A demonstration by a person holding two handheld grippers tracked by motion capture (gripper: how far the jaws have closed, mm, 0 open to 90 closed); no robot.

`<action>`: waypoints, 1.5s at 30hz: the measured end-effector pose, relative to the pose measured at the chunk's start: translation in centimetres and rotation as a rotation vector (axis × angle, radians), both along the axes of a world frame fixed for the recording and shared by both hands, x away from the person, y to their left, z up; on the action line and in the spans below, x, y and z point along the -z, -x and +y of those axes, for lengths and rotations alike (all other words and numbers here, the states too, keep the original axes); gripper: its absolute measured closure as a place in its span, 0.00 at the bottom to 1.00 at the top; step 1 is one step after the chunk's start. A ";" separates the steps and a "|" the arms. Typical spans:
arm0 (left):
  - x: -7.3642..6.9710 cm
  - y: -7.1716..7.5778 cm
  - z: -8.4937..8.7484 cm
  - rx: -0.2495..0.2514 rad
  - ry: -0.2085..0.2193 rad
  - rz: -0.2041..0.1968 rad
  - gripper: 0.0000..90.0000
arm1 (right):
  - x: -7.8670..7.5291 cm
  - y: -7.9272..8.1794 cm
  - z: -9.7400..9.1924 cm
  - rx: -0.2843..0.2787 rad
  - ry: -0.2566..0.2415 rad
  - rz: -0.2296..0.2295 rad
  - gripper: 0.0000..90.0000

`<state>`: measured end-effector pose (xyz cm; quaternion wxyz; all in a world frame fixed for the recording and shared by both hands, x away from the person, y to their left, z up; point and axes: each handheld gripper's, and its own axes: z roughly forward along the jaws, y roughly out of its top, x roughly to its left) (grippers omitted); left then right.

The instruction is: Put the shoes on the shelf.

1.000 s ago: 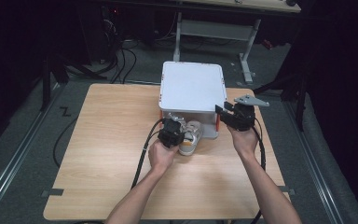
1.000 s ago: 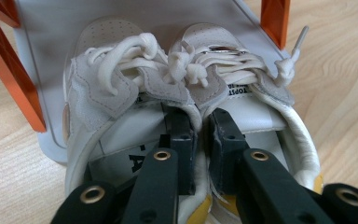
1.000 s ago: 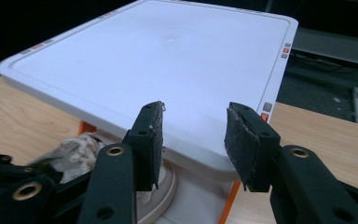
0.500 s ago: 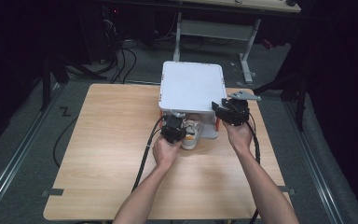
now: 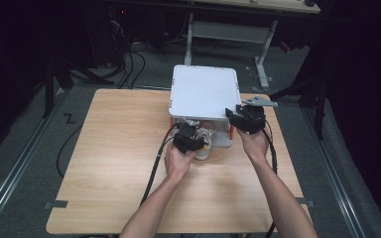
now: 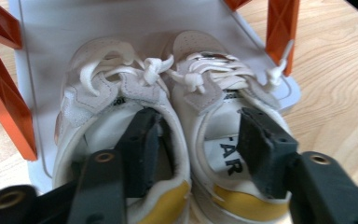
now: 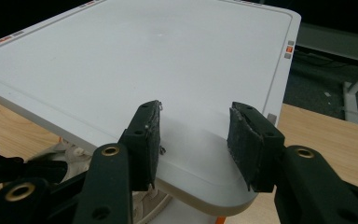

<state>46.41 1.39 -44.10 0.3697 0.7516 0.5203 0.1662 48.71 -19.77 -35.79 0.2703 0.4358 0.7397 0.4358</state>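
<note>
A pair of white sneakers with yellow heels sits on the lower white plate of a small rack with orange legs. My left gripper reaches in from the heel side. Its jaws have just been opening and now stand apart, one inside each shoe, with the two inner collars between them and no pad pressing. My right gripper hovers open over the near right corner of the rack's white top, holding nothing.
The rack stands at the far middle of a wooden table. A black cable trails from the left gripper across the table. Beyond the table are a dark floor, cables and a desk frame.
The right gripper has shifted slightly left, toward the rack's corner. The left gripper and the shoes have stayed almost in place.
</note>
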 end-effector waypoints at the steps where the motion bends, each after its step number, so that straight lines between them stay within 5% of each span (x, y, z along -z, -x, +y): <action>1: -0.1 0.1 0.1 0.002 0.004 0.005 0.49 | 0.0 0.0 0.0 0.000 0.000 0.000 0.60; 9: -2.6 2.0 0.9 0.040 0.035 -0.066 0.44 | 0.0 0.0 0.0 -0.002 0.000 -0.002 0.60; 13: -2.5 3.8 1.3 0.074 -0.032 -0.051 0.35 | 0.0 0.0 0.0 -0.003 0.000 -0.002 0.60; 15: -1.7 4.9 1.5 0.049 -0.093 -0.005 0.28 | 0.0 0.0 0.0 -0.001 0.000 -0.002 0.60; 20: -0.4 5.6 1.5 0.023 -0.142 0.037 0.22 | 0.0 0.0 0.0 -0.001 0.000 -0.003 0.60; 31: 1.4 4.0 0.0 -0.090 -0.170 0.088 0.14 | 0.0 0.1 0.0 0.002 -0.001 -0.002 0.60; 45: 1.5 1.3 -1.5 -0.175 -0.101 0.095 0.17 | 0.0 0.1 0.1 0.003 0.000 -0.004 0.60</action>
